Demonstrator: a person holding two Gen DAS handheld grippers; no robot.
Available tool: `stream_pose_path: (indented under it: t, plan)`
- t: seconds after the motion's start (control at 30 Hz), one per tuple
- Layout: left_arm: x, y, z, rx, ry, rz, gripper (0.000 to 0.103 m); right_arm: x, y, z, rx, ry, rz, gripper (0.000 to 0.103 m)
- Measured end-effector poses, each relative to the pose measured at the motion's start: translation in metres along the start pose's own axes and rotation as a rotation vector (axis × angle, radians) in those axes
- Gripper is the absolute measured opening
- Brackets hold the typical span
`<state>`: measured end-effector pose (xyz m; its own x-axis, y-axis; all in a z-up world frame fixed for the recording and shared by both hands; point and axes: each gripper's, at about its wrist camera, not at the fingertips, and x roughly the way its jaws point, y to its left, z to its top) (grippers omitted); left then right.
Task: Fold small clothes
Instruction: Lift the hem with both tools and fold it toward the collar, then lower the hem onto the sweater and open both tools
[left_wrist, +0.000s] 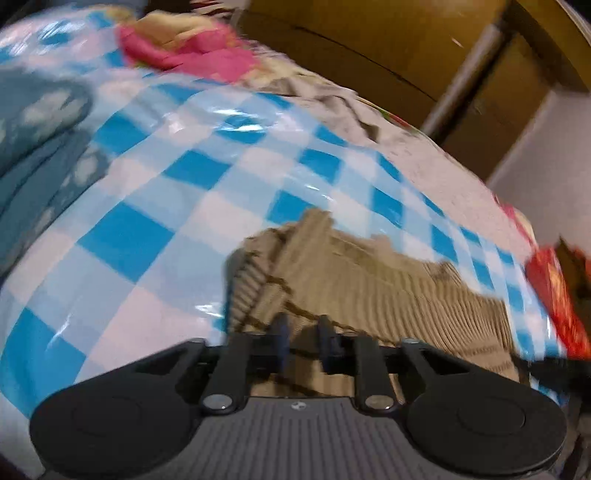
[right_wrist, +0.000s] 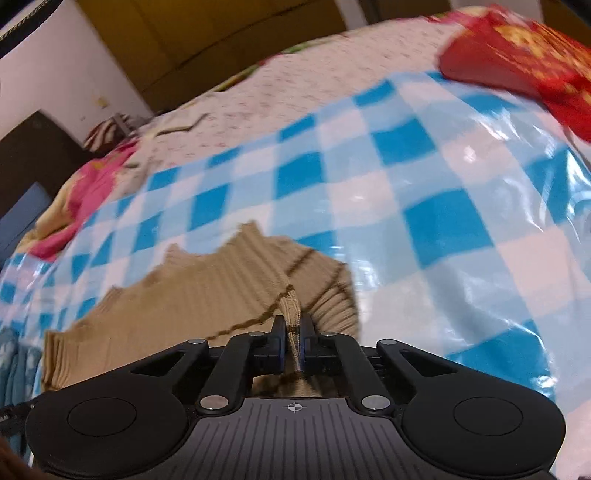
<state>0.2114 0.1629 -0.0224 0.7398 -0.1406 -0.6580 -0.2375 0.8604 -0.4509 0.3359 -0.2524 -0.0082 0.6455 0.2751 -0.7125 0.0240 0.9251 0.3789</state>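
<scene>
Left wrist view first: the left gripper is angled down at the bed, sitting right over the near edge of a tan ribbed knit garment. Its two fingers have a narrow gap between them and the knit shows through that gap, but the frame's too smeared to say if the pads are actually pinching fabric. The garment lies flat on a shiny blue-and-white checked sheet, stretching off to the right. A blue patterned cloth sits at the left edge, a pink piece of clothing is up at the far end, and there's some red printed fabric on the right.

Right wrist view: the right gripper also tilts down, and this one's pretty clear. Its jaws are squeezed together on a pulled-up ridge of the same tan garment, with the pinched fold sticking up between the fingers. The rest of the knit spreads left on the checked sheet. The red fabric is top right, the pink clothing far left.
</scene>
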Motion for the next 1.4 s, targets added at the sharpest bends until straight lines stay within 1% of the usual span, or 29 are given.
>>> stream_pose_path:
  t: [0.03, 0.1, 0.27, 0.33, 0.37, 0.43, 0.47, 0.53, 0.6, 0.63, 0.7, 0.77, 0.83, 0.87, 0.9, 0.93, 0.97, 1.03, 1.13, 1.23, 1.27, 1.33, 1.4]
  plan:
    - [0.001, 0.006, 0.001, -0.03, -0.002, 0.0, 0.019, 0.001, -0.006, 0.0, 0.021, 0.0, -0.002, 0.003]
    - [0.001, 0.019, 0.001, -0.09, -0.003, -0.019, 0.019, 0.001, -0.011, 0.0, 0.048, 0.002, 0.007, 0.003]
    - [-0.013, 0.021, 0.001, -0.087, -0.029, 0.045, 0.019, -0.002, -0.003, 0.0, 0.01, 0.006, -0.025, 0.003]
    - [-0.022, 0.019, 0.001, -0.059, -0.041, 0.07, 0.019, -0.007, 0.0, -0.001, 0.003, 0.01, -0.034, 0.003]
    - [-0.028, 0.015, 0.001, -0.034, -0.055, 0.089, 0.019, -0.011, 0.001, -0.001, -0.001, 0.003, -0.035, 0.005]
    - [-0.041, 0.009, -0.001, 0.014, -0.078, 0.111, 0.02, -0.023, 0.004, -0.003, -0.003, -0.017, -0.028, 0.012]
    - [-0.048, 0.007, -0.002, 0.026, -0.086, 0.106, 0.02, -0.028, 0.005, -0.004, -0.007, -0.021, -0.031, 0.014]
    - [-0.062, 0.003, -0.007, 0.038, -0.099, 0.089, 0.02, -0.043, 0.009, -0.01, -0.028, -0.031, -0.03, 0.014]
    - [-0.075, -0.003, -0.016, 0.067, -0.103, 0.059, 0.021, -0.06, 0.014, -0.022, -0.046, -0.03, 0.009, 0.015]
    - [-0.078, -0.007, -0.021, 0.084, -0.094, 0.043, 0.022, -0.069, 0.016, -0.031, -0.057, -0.021, 0.037, 0.017]
    - [-0.077, -0.015, -0.033, 0.127, -0.058, 0.028, 0.022, -0.078, 0.017, -0.048, -0.082, 0.0, 0.044, 0.023]
    - [-0.07, -0.017, -0.045, 0.149, -0.015, 0.046, 0.022, -0.081, 0.013, -0.065, -0.083, 0.03, 0.027, 0.023]
    - [-0.06, -0.011, -0.055, 0.139, 0.044, 0.071, 0.023, -0.077, 0.003, -0.077, -0.063, 0.057, 0.015, 0.023]
    - [-0.058, -0.007, -0.059, 0.142, 0.055, 0.086, 0.025, -0.073, -0.002, -0.08, -0.054, 0.074, 0.006, 0.022]
    - [-0.057, -0.003, -0.062, 0.143, 0.058, 0.103, 0.026, -0.069, -0.007, -0.082, -0.05, 0.076, 0.0, 0.015]
    - [-0.058, 0.001, -0.063, 0.133, 0.062, 0.11, 0.028, -0.067, -0.01, -0.081, -0.041, 0.075, 0.001, 0.014]
    - [-0.06, 0.004, -0.063, 0.12, 0.064, 0.118, 0.032, -0.066, -0.014, -0.077, -0.004, 0.081, 0.015, 0.014]
    - [-0.067, 0.009, -0.062, 0.1, 0.067, 0.129, 0.035, -0.069, -0.02, -0.072, 0.061, 0.088, 0.046, 0.016]
    - [-0.075, 0.012, -0.062, 0.09, 0.068, 0.137, 0.035, -0.082, -0.018, -0.073, 0.038, 0.056, 0.048, 0.022]
    - [-0.081, 0.003, -0.062, 0.105, 0.039, 0.138, 0.035, -0.094, -0.015, -0.081, 0.017, 0.024, 0.046, 0.023]
    - [-0.083, -0.001, -0.062, 0.112, 0.027, 0.132, 0.035, -0.095, -0.016, -0.083, 0.027, 0.026, 0.054, 0.025]
    - [-0.084, -0.006, -0.063, 0.126, 0.021, 0.123, 0.035, -0.093, -0.02, -0.085, 0.042, 0.029, 0.066, 0.025]
    - [-0.077, -0.009, -0.065, 0.137, 0.047, 0.141, 0.035, -0.086, -0.024, -0.086, 0.057, 0.043, 0.069, 0.028]
